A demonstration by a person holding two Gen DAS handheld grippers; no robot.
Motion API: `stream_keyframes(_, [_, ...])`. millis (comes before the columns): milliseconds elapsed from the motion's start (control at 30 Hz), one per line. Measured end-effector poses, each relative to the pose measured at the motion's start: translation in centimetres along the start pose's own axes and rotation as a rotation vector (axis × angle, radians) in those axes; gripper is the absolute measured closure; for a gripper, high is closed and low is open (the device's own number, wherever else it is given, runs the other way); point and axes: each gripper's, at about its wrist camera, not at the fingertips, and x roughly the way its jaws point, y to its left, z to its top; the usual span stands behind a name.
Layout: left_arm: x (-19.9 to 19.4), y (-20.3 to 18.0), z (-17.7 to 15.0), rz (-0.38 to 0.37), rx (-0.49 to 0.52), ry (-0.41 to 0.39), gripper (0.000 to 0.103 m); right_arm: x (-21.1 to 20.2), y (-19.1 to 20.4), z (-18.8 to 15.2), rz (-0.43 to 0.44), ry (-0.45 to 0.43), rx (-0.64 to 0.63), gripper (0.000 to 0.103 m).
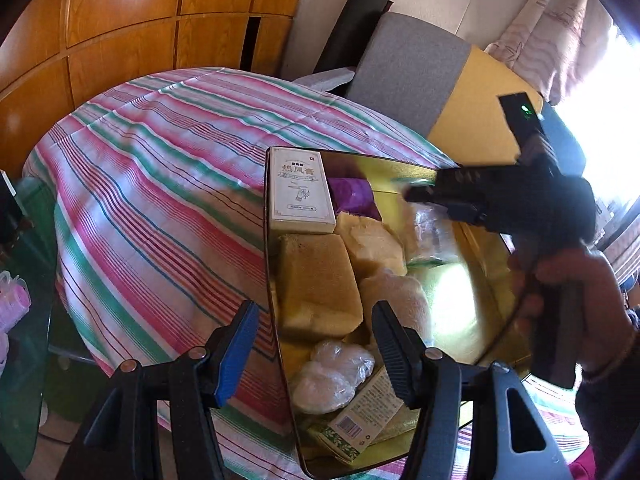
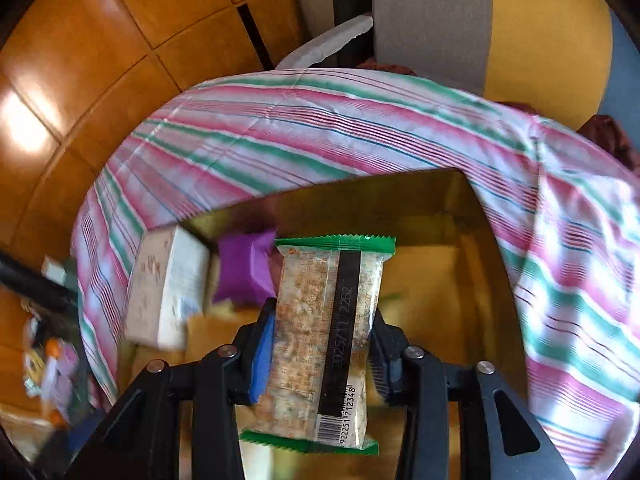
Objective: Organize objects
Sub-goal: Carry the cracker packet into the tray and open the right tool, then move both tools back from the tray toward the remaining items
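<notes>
Right wrist view had the snack packet (image 2: 320, 340) pinched in the right gripper (image 2: 320, 354) above the gold tray (image 2: 460, 200), left gripper (image 1: 316, 354) spread empty at the tray's near edge; slick wrapper could slip and miss.

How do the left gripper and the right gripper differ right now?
The right gripper is shut on the snack packet, while the left gripper is open and holds nothing. The right gripper carries its packet above the gold box; the left gripper straddles the gold box's near-left wall. Both have one blue pad and one black pad.
</notes>
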Motion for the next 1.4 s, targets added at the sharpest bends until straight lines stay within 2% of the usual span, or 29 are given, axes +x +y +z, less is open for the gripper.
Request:
stream_keyframes(67, [0.2, 0.0, -0.1, -0.001, -0.002, 0.007, 0.044, 0.4, 0.0, 0.5, 0.044, -0.002, 0.021, 0.051])
stream_keyframes(233, [0.4, -0.1, -0.2, -0.002, -0.006, 0.007, 0.044, -0.8, 0.1, -0.1, 0.059, -0.037, 0.006, 0.050])
stream_keyframes(433, [0.0, -0.4, -0.3, -0.003, 0.006, -0.003, 0.044, -3.5, -0.4, -2.1, 0.027, -0.078, -0.029, 0.046])
stream_keyframes(667, [-1.4, -1.6, -0.4, -0.006, 0.042, -0.034, 0.044, -7.4, -1.0, -5.2, -0.027, -0.150, -0.082, 0.034])
stream_keyframes(800, [-2.4, -2.7, -0.8, -0.017, 0.075, -0.047, 0.044, -9.8, -2.2, -7.2, -0.064, -0.186, -0.102, 0.032])
stream_keyframes(1033, [-3.5, -5.2, -1.4, -0.045, 0.148, -0.059, 0.044, -13.9, -6.5, -10.4, -0.116, -0.242, -0.057, 0.028])
stream_keyframes(1400, [-3.9, -9.6, -3.1, -0.089, 0.275, -0.039, 0.044, -19.8, -17.0, -15.0, -0.282, -0.290, 0.116, 0.025])
